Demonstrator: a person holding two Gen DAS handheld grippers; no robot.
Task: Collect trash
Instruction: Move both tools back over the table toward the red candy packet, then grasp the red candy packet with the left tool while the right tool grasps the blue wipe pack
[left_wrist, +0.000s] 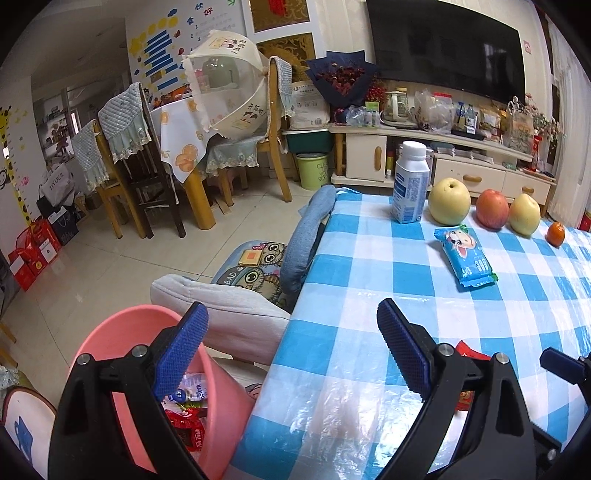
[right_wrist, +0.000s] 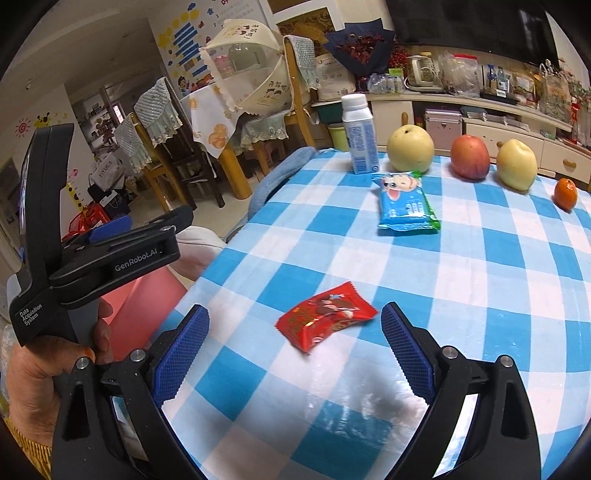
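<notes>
A red snack wrapper lies on the blue-and-white checked table, just ahead of my open right gripper, between its fingers. A blue snack packet lies further back; it also shows in the left wrist view. My left gripper is open and empty, straddling the table's left edge above a pink bin that holds several wrappers. A bit of the red wrapper shows behind its right finger. The left gripper's side shows in the right wrist view.
A white bottle, two pears, an apple and a small orange stand along the table's far edge. A cushioned chair is beside the table's left edge. Dining chairs and a TV cabinet stand behind.
</notes>
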